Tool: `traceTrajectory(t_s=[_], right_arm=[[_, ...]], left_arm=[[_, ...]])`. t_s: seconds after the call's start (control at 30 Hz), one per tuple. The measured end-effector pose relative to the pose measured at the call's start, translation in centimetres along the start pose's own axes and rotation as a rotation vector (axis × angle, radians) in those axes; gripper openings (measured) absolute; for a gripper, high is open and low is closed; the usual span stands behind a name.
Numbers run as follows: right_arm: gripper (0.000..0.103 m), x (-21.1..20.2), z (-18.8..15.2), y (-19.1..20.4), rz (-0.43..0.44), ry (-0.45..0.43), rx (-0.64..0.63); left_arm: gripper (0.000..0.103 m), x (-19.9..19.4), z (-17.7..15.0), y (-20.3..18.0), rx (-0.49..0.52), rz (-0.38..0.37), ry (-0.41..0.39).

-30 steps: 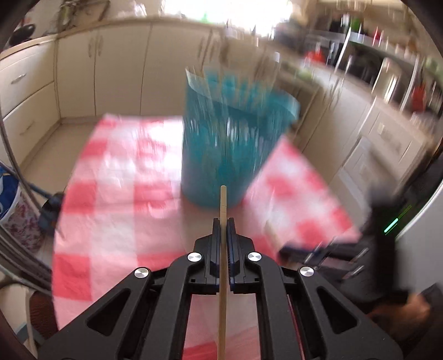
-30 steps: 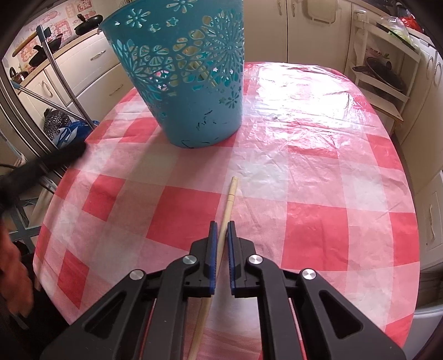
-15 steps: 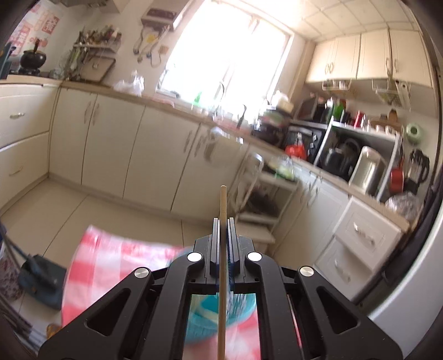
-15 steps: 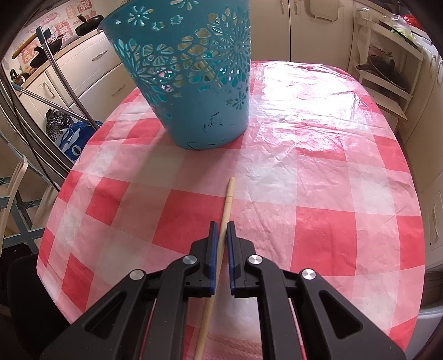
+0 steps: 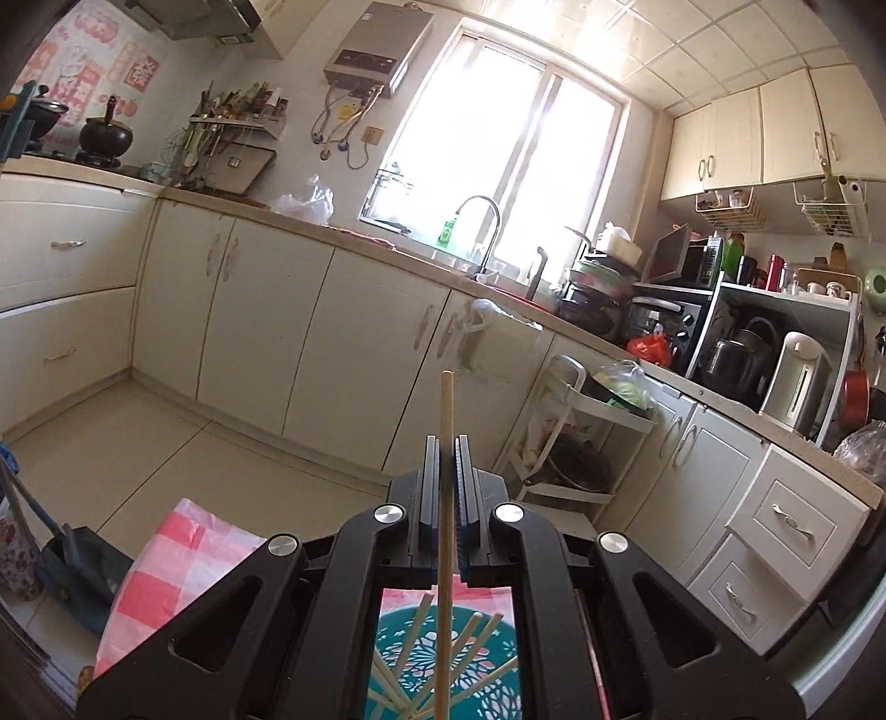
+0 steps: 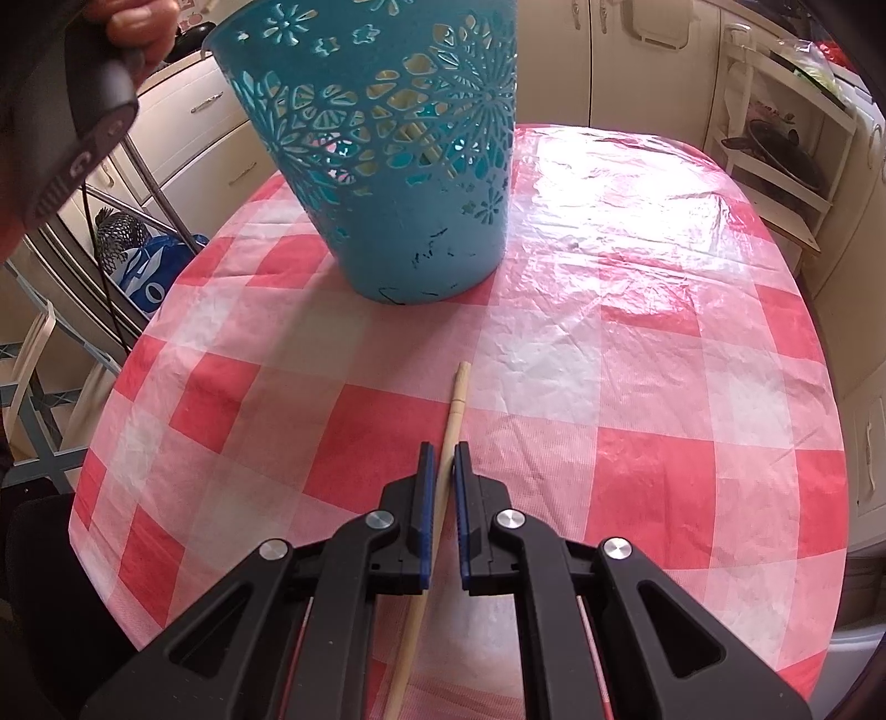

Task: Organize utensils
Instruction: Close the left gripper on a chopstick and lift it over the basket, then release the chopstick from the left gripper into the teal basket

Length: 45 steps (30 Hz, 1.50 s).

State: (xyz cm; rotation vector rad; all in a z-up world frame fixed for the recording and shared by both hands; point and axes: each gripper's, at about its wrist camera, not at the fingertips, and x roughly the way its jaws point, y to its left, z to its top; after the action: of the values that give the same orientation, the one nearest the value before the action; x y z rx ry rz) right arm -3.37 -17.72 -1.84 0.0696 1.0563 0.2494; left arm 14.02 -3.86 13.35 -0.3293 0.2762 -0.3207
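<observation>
Left wrist view: your left gripper has its jaws pressed together on a thin, pale wooden chopstick, which runs straight up through the pads toward twelve o'clock and down toward six. Below it, seen through the gripper's frame, the teal perforated plastic basket already holds several more chopsticks fanned out inside. The stick looks light, stiff and smooth, so you should expect it to pivot or slide in the pads if you tilt sharply; a hold near its middle keeps it steadier than one near an end.

In the right wrist view, your right gripper pinches a second wooden chopstick, slanting from six o'clock up to twelve, its tip near or on the red-and-white checked plastic tablecloth. The basket stands beyond at eleven o'clock, well apart from the tip. A hand shows at ten o'clock.
</observation>
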Motion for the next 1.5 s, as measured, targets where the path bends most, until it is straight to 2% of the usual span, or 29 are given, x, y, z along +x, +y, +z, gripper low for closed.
traceTrajectory(t_s=[0.2, 0.47, 0.53, 0.57, 0.6, 0.63, 0.67, 0.7, 0.8, 1.03, 1.17, 1.3, 1.5], right_arm=[[0.008, 0.1, 0.1, 0.2, -0.009, -0.001, -0.008], [0.008, 0.2, 0.1, 0.3, -0.014, 0.001, -0.023], [0.008, 0.1, 0.1, 0.3, -0.011, 0.002, -0.021], [0.008, 0.1, 0.1, 0.3, -0.01, 0.003, -0.021], [0.008, 0.1, 0.1, 0.2, -0.01, 0.004, -0.021], [0.008, 0.1, 0.1, 0.2, -0.009, 0.004, -0.021], [0.008, 0.1, 0.1, 0.1, -0.008, 0.005, -0.02], [0.008, 0.1, 0.1, 0.1, -0.006, 0.005, -0.018], [0.008, 0.0, -0.1, 0.1, -0.004, 0.003, -0.02], [0.006, -0.1, -0.3, -0.2, 0.008, -0.013, 0.003], [0.006, -0.3, -0.2, -1.8, 0.088, -0.009, 0.091], [0.006, -1.1, 0.1, -2.8, 0.187, -0.044, 0.157], [0.006, -2.9, 0.7, -4.0, 0.33, -0.119, 0.239]], left_arm=[[0.004, 0.0, -0.5, 1.1, -0.022, 0.015, -0.012], [0.007, -1.3, -1.8, 1.7, 0.003, 0.009, 0.037], [0.015, -2.4, -2.5, 2.1, 0.007, 0.02, 0.053], [0.028, -3.2, -3.0, 2.4, 0.011, 0.035, 0.059], [0.046, -4.0, -3.5, 2.6, 0.018, 0.058, 0.068], [0.055, -4.8, -4.0, 2.8, 0.022, 0.081, 0.072], [0.069, -5.6, -4.5, 3.0, 0.024, 0.106, 0.072], [0.076, -6.8, -5.2, 3.4, 0.029, 0.135, 0.068], [0.087, -8.9, -7.1, 4.4, 0.051, 0.176, 0.093], [0.09, -9.5, -13.6, 7.4, 0.084, 0.26, 0.306], [0.094, -9.1, -15.8, 7.9, 0.105, 0.271, 0.368], [0.095, -8.0, -17.0, 8.3, 0.083, 0.28, 0.447], [0.095, -6.5, -17.9, 8.5, 0.088, 0.365, 0.525]])
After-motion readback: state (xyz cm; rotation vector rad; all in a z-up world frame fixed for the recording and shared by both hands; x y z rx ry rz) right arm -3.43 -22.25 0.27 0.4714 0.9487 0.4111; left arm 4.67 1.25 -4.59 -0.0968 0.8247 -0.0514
